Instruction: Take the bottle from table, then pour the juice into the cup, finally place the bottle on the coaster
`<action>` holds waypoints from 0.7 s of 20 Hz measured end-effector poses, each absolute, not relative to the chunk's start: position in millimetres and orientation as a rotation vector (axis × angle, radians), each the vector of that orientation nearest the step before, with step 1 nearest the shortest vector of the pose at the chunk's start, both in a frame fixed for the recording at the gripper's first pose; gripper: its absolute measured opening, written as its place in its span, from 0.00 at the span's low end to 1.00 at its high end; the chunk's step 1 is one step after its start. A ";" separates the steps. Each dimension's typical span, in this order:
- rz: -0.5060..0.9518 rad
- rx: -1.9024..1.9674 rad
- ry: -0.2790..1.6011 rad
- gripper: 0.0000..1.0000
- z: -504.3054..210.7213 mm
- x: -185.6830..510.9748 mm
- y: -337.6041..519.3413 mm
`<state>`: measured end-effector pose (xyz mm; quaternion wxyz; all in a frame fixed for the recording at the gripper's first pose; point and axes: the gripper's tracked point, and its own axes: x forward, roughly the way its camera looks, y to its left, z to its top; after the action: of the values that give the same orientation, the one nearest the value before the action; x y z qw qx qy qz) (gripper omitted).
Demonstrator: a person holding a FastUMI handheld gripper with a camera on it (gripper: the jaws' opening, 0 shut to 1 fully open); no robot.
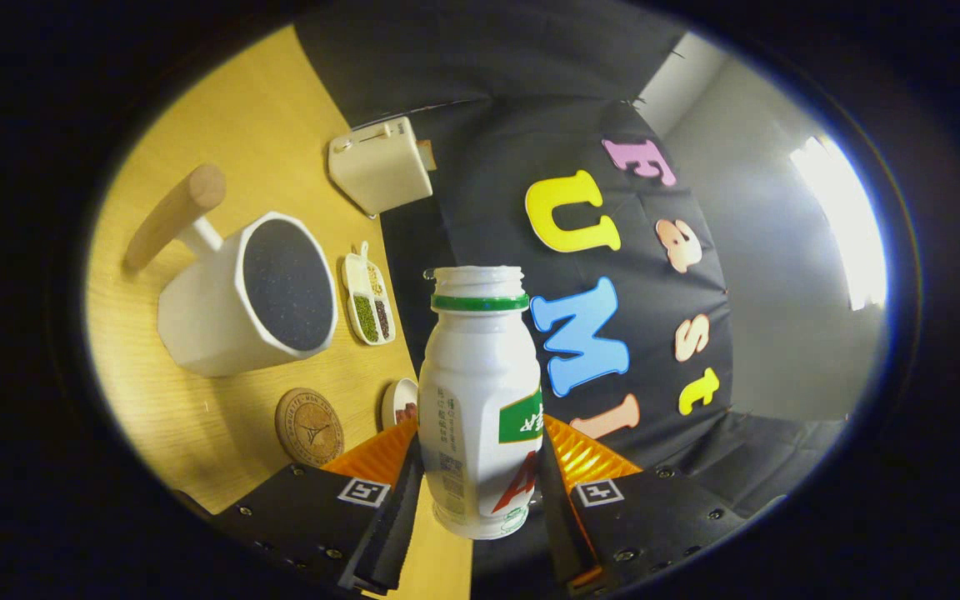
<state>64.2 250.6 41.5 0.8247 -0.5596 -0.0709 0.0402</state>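
The gripper (480,467) is holding the uncapped bottle (480,400) between both fingers, lifted off the table (197,433) and rolled sideways, so pouring is getting underway, and next it needs tipping toward the cup (247,292) at ten o'clock.

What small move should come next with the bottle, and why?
Probably carry the bottle, clamped between the gripper fingers, over the white cup and tip its open mouth toward it; the cup sits off to the side, with no juice seen pouring yet.
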 end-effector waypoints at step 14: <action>0.295 -0.326 -0.065 0.66 41.9 77.5 256.7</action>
<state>77.5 256.7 41.9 0.9754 -0.1617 -0.0321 0.1461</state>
